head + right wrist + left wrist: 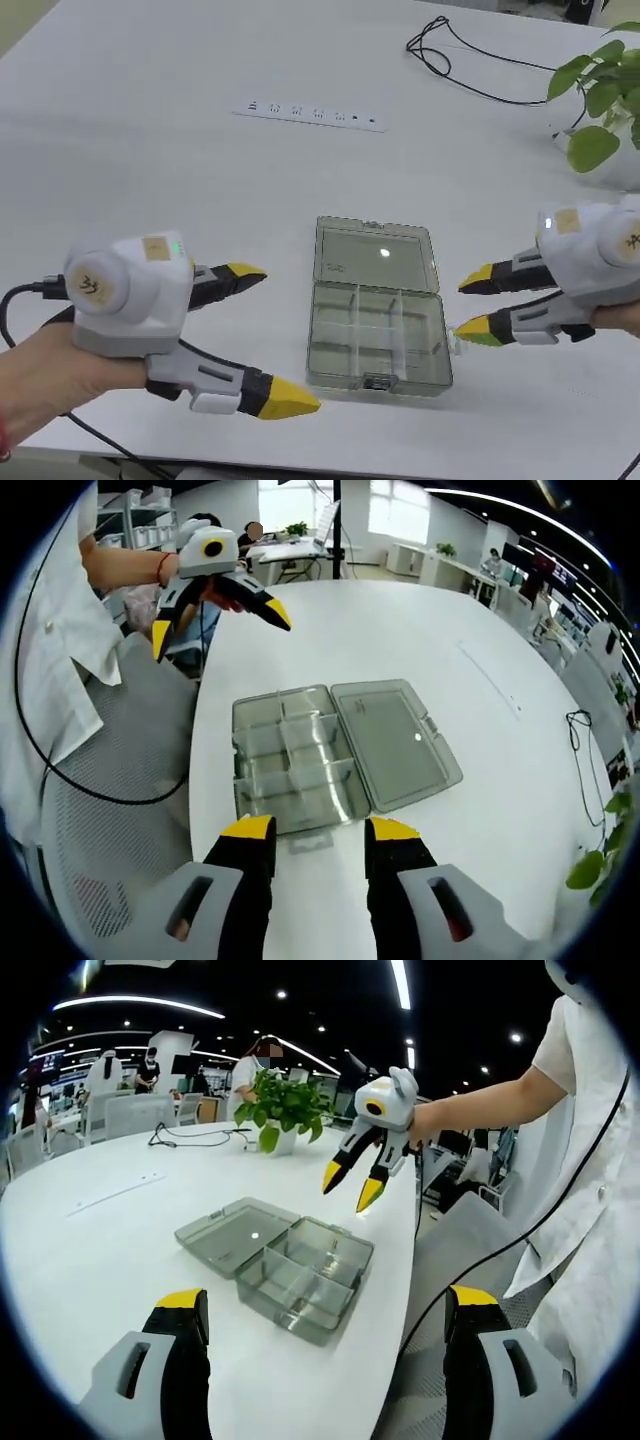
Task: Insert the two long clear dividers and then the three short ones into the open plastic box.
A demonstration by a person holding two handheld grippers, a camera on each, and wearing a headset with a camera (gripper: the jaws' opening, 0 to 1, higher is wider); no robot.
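Left gripper (288, 338) gapes beside grey-tinted box (436, 362); lid (372, 260) flat, dividers (395, 315) inside.

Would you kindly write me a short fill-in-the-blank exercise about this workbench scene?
1. The plastic box sits with its lid ____.
2. The left gripper and the right gripper each hold ____.
3. The cable near the plant is coloured ____.

Missing words: open; nothing; black.
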